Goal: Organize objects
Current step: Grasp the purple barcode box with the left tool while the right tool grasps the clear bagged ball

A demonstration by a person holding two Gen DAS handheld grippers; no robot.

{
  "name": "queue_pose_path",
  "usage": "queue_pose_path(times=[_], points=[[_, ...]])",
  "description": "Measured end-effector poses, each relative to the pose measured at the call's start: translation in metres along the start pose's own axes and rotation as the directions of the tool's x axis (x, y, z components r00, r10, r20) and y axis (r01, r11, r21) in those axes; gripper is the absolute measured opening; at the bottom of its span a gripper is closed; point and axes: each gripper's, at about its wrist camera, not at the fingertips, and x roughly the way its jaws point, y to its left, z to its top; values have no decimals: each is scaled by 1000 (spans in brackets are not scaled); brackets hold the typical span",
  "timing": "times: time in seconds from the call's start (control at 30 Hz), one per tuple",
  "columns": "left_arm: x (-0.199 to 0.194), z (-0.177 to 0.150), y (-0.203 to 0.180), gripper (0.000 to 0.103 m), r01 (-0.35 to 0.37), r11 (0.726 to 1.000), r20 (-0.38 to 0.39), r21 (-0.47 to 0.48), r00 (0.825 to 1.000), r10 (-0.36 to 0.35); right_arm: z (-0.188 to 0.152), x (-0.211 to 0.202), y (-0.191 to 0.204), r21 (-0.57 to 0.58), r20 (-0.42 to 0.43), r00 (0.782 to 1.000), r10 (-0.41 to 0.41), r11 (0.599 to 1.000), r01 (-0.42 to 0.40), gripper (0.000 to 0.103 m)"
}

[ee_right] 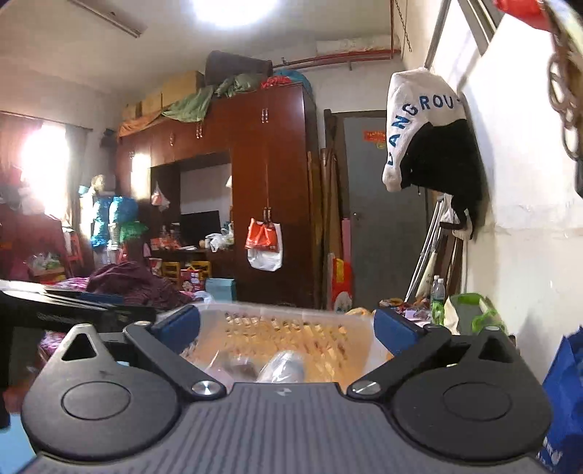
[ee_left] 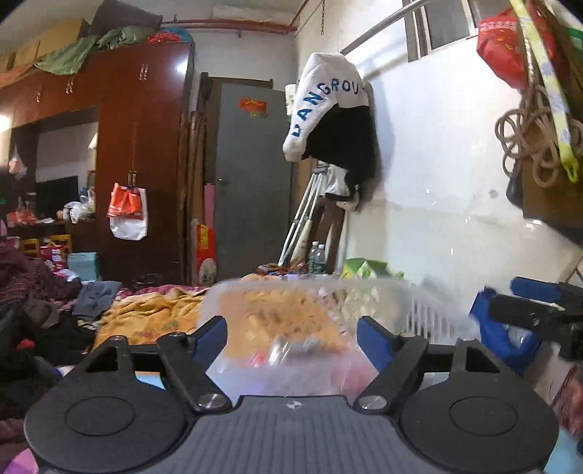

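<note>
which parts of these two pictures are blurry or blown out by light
Left wrist view: the clear plastic basket between the open jaws is smeared by motion blur, and the red bag and rope at the upper right are soft. Right wrist view: the ceiling light and the window are blown out to white; the basket is sharper here. Fisheye distortion bends both pictures' edges.

A translucent plastic basket (ee_left: 313,313) sits directly ahead of both grippers, filling the space between each pair of spread fingers. Above its rim the air is open toward a grey door (ee_left: 251,175) and a dark wooden wardrobe (ee_left: 142,153). To the right a white wall (ee_left: 437,175) stands close, with a blue bag (ee_left: 503,335) low beside it. To the left, rumpled clothes (ee_left: 32,291) and a yellow blanket (ee_left: 153,313) cover the bed. A white and black jacket (ee_left: 331,109) hangs high on the wall.
</note>
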Motion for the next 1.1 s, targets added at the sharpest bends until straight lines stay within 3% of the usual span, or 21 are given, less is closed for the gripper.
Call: queue_pose_path(times=[0.1,0.2,0.3,0.37,0.43,0.57,0.67,1.0,1.1], points=[[-15,-29,8,87,-5,1000,-36,2,999,5,-23,0,-10,39,-122,993,-1,999,5,103],[-22,-55,19,87,-11,1000,-106,-24,994,8,-42,19,-18,88,-286,958,3,996,23,103],[-28,-71,28,87,-28,998,-120,-54,993,22,-55,37,-17,97,-370,928,39,995,-3,103],[-26,-78,30,87,-35,999,-149,-38,988,29,-64,40,-11,109,-390,920,48,994,-6,99],[-22,-85,33,87,-53,998,-179,-38,983,46,-70,48,-9,104,-419,907,47,995,-4,82],[-21,-95,41,87,-52,997,-198,-65,979,38,-75,52,-11,101,-427,903,49,995,-7,80],[-23,-101,41,87,-56,996,-210,-63,977,42,-71,47,-13,112,-420,906,53,994,-6,67],[-17,-103,33,87,-50,998,-231,-35,972,41,-73,42,-21,95,-431,902,2,995,43,66],[-16,-103,32,87,-48,998,-235,-36,971,39,-74,52,-20,100,-456,890,16,994,33,66]])
